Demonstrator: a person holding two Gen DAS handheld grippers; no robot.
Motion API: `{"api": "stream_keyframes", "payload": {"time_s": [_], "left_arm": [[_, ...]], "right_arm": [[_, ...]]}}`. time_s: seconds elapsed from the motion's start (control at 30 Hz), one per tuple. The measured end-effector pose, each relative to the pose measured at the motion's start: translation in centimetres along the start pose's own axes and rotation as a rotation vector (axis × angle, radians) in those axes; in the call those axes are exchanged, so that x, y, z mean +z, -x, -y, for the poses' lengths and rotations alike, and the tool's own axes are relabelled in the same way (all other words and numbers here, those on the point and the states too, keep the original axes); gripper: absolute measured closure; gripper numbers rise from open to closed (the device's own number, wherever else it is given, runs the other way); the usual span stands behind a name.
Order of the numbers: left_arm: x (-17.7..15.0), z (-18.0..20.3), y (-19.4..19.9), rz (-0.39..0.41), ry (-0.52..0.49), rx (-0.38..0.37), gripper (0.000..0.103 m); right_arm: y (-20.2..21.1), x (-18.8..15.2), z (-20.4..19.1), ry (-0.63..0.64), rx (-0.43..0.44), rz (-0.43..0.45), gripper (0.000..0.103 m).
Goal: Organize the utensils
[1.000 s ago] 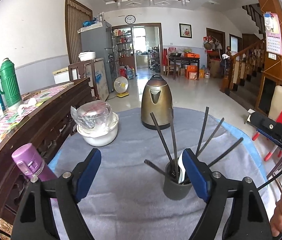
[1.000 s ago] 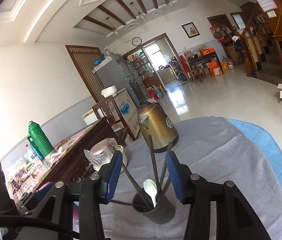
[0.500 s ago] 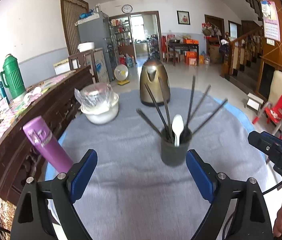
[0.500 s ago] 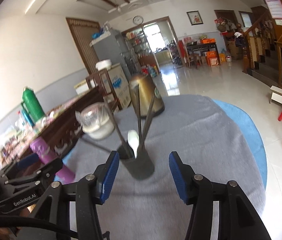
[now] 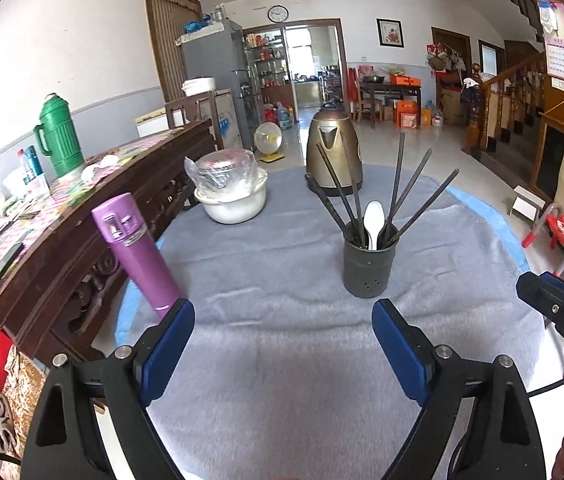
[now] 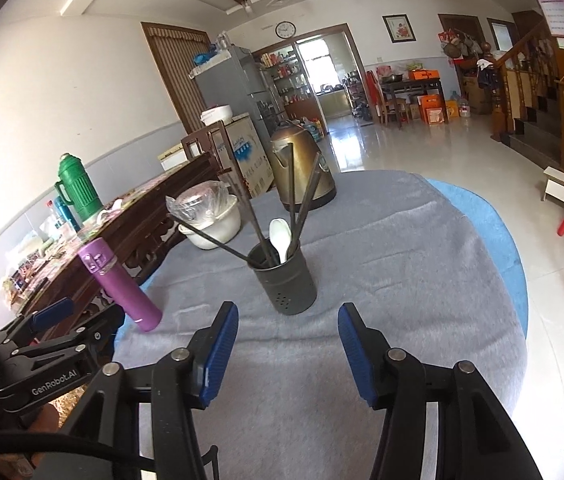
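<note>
On grey cloth — dark holder point(image 5: 369, 265), chopsticks point(image 5: 397, 176), white spoon point(image 5: 373, 222).

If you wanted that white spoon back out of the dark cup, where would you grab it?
Probably by the white spoon bowl, the only part standing above the utensil holder rim. Come straight down from above, pinching its thin edges, since black chopsticks fan out on both sides.

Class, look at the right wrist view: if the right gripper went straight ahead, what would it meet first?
Most likely the dark utensil holder, standing just beyond the open right gripper and roughly centred between its fingers; depth is uncertain.
</note>
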State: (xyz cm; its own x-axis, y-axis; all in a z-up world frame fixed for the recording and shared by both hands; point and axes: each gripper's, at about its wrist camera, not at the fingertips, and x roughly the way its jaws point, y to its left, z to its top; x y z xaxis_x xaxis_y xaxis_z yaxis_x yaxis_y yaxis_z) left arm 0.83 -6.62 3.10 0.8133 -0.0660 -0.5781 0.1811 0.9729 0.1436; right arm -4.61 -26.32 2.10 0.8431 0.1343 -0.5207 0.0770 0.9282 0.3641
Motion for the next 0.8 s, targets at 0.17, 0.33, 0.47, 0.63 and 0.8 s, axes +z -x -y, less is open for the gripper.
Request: {"api": "stream_keyframes", "payload": {"time_s": [0.17,0.33,0.47,0.63,0.8], "left_arm": [[-1.5,0.1,2.5,0.023,0.002,0.015,0.012],[-3.0,0.2,4.8,0.045,-0.008,0.03,0.012],[-3.9,0.3,6.7,0.061,-0.007,0.041,0.012],[-5.0,-0.1,8.7,0.07,0.01,0.046,0.012],[-5.8,-0.6,9.5,0.074,0.04,0.052,0.012]], "right_arm": [[2.2,-1.4,-1.0,0.008,0.008,0.008,0.047],[4.6,-2.9,-2.0,0.038,0.02,0.017,0.047],[6.7,-3.8,-2.7,0.048,0.031,0.013,0.047],[9.1,-4.7,-3.4,0.057,0.043,0.023,0.047],[10.8,-5.8,-3.9,0.079,0.028,0.036,0.047]]}}
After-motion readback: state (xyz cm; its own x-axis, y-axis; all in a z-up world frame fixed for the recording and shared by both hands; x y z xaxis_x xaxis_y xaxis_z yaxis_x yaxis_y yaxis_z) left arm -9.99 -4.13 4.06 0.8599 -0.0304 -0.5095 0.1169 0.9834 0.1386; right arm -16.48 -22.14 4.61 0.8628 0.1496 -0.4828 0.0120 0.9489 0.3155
